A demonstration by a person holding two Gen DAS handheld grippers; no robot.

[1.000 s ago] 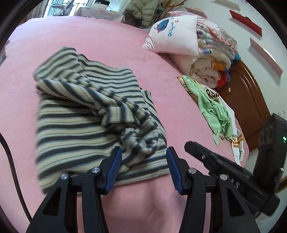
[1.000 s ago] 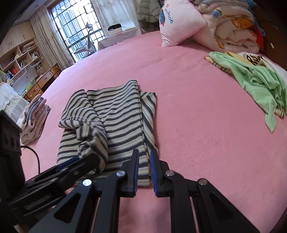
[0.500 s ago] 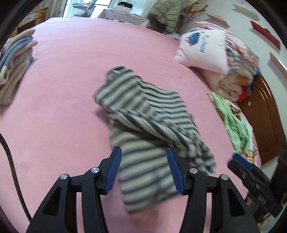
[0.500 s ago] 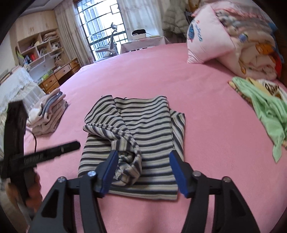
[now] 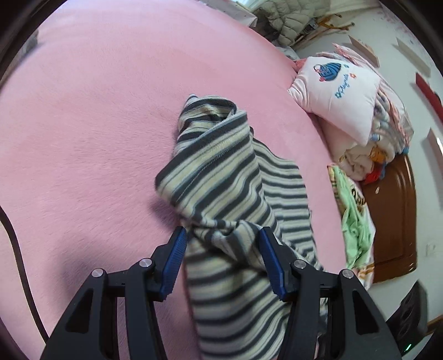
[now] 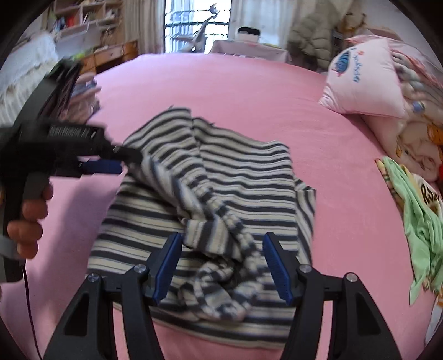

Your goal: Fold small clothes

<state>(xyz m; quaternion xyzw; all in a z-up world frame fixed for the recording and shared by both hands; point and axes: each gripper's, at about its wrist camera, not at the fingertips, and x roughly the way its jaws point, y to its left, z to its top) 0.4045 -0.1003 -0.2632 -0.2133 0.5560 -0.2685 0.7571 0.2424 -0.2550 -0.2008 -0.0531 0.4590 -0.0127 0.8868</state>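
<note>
Only partly legible writing: blue script on pink pillow (image 6: 365, 80) at 2 o'clock, and letters "RS" on a garment under the green top (image 6: 418, 218) at 3 o'clock. Striped garment (image 6: 221, 180) lies mid-bed on pink sheet (image 6: 221, 88). Right gripper (image 6: 221, 263) jaws stand apart over its bunched fold, no pinch; left gripper (image 5: 221, 254) half-spread, cloth between its pads, can't tell if it grips

A wide pink bedspread (image 6: 249, 91) fills the room's middle. Behind it a barred window (image 6: 193, 25) lets in daylight — wooden shelves (image 6: 83, 19) and drawers (image 6: 113, 54) stand to its left. A brown wooden headboard (image 5: 393, 221) meets a white wall (image 5: 415, 33) — pillows (image 5: 340, 91) lie piled before it.
</note>
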